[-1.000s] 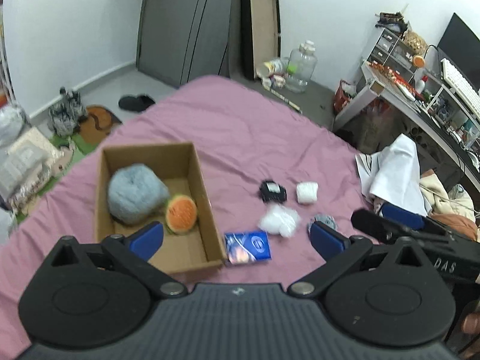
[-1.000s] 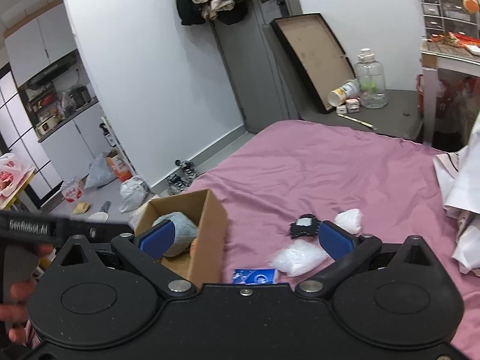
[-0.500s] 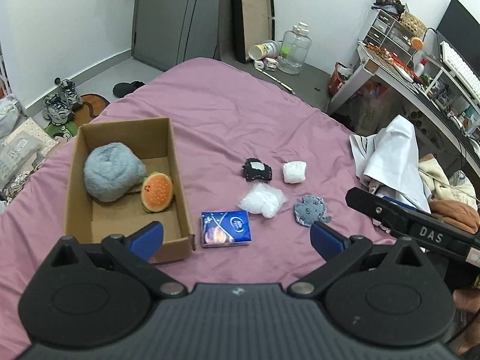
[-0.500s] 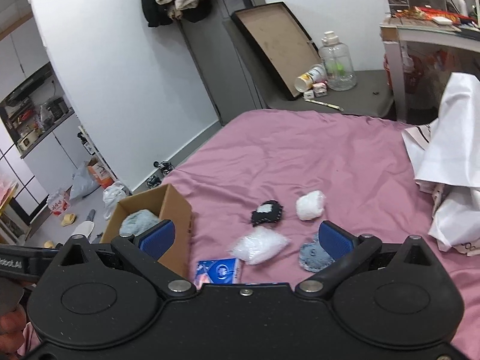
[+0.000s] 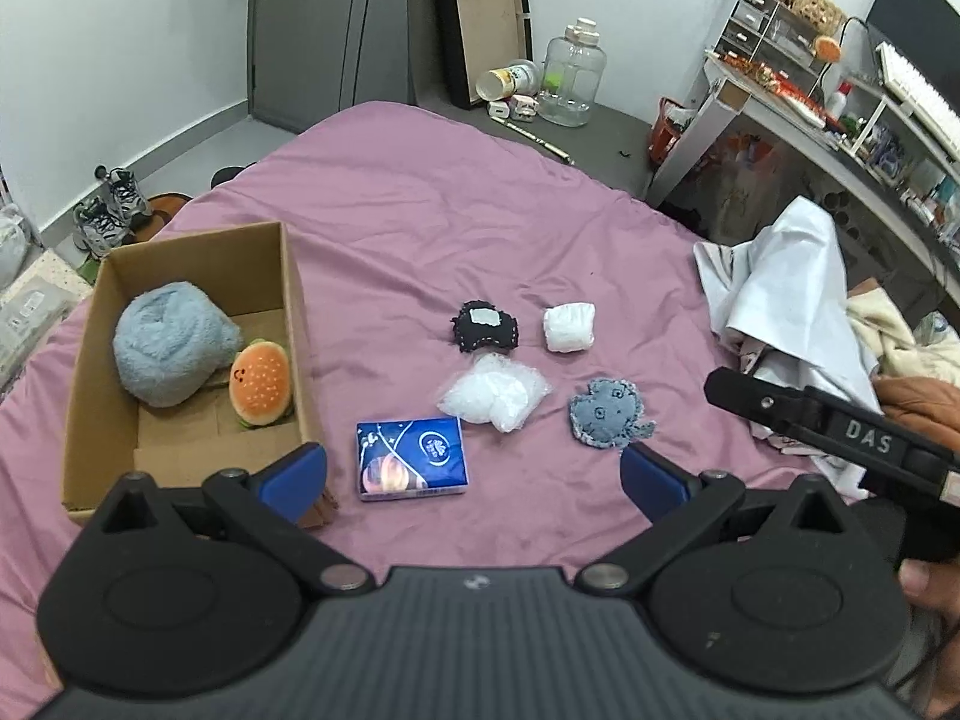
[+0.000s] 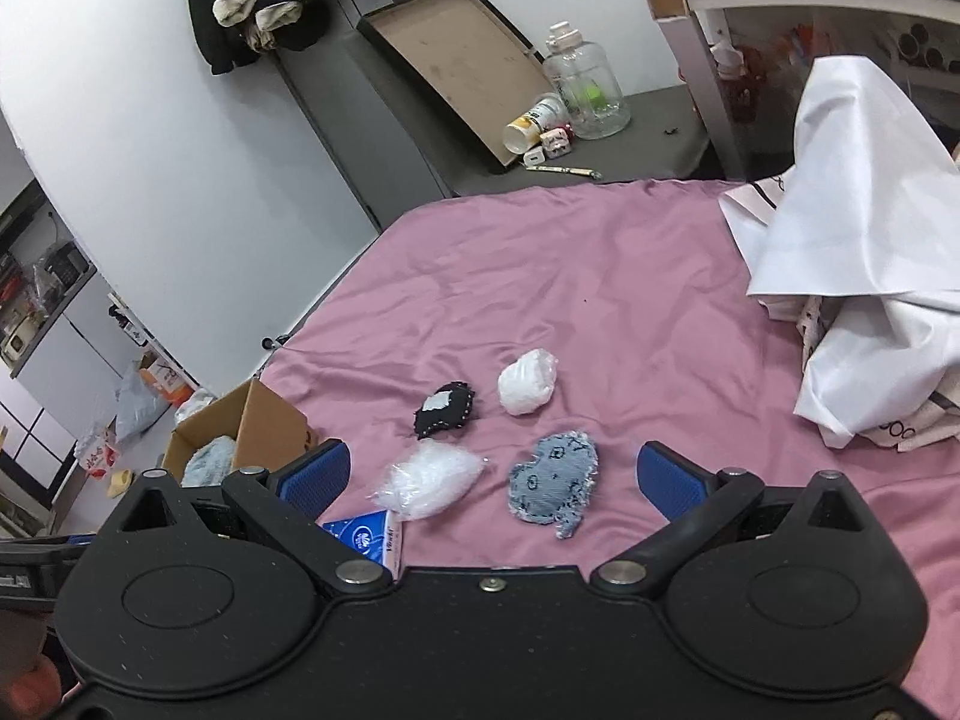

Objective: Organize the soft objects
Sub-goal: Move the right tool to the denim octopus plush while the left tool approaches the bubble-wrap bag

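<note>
1. Across the pink bedsheet (image 5: 420,228): five loose soft items in a cluster, well apart from the heap of white cloth (image 5: 786,288) at the right edge of the bed; nothing lying between the cluster and either gripper.
2. Beyond the foot of the bed: clear water jug (image 5: 570,84), tipped paper cup (image 5: 507,79), flat tray leaning on the wall (image 5: 480,12); cluttered desk (image 5: 840,120) off to the right.
3. At the left of the sheet: open cardboard box (image 5: 288,300), holding a fluffy blue-grey plush (image 5: 171,351) and, touching it on the right, an orange burger plush (image 5: 261,384).
4. Just beside the box's right wall: blue tissue pack (image 5: 411,459), flat on the sheet.
5. Further right and farther away: clear bag of white stuffing (image 5: 495,393), then the denim plush (image 5: 609,414); behind them the black pouch with a white patch (image 5: 485,327) and the white bundle (image 5: 570,329), near each other but apart.
6. Left gripper (image 5: 474,474): released, blue pads spread wide, hovering above the sheet with the tissue pack framed between them, nearer the left pad; not touching it.
7. Right gripper (image 6: 492,480): likewise released and empty, the stuffing bag (image 6: 429,480) and denim plush (image 6: 555,483) lying between its pads in its own view, black pouch (image 6: 447,409) and white bundle (image 6: 528,381) beyond.
</note>
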`<state>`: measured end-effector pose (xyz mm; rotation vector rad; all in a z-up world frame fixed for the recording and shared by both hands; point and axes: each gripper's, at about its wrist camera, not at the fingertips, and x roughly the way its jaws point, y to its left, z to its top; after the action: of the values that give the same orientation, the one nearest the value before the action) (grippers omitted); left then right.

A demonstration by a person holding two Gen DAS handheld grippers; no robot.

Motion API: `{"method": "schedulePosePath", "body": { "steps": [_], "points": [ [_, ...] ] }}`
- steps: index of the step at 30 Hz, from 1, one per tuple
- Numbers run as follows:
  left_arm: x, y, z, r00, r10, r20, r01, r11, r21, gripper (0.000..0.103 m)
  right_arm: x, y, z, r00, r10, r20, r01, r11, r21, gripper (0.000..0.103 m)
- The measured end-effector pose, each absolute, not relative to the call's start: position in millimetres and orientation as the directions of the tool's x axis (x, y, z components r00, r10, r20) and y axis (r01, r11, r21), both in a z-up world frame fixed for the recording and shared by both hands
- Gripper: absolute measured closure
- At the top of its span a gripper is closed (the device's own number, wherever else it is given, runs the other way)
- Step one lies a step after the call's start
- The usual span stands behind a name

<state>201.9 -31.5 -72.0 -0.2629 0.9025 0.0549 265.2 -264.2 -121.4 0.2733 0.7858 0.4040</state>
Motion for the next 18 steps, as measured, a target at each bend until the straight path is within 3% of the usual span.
{"method": "schedulePosePath", "body": {
  "steps": [7, 18],
  "points": [
    [221, -43, -90, 0.617, -0.048, -0.785, -0.157, 0.971, -0.182, 0.0, 275, -274, -135, 0.632, 0.446, -0.634, -0.209, 0.886, 0.415, 0.001],
    [262, -56, -119, 0.599, -0.072, -0.798, -0.134, 0.973, -0.188, 0.002, 299, -284, -165, 0.593, 0.473, -0.651, -0.13, 0.855, 0.503, 0.02]
  ]
}}
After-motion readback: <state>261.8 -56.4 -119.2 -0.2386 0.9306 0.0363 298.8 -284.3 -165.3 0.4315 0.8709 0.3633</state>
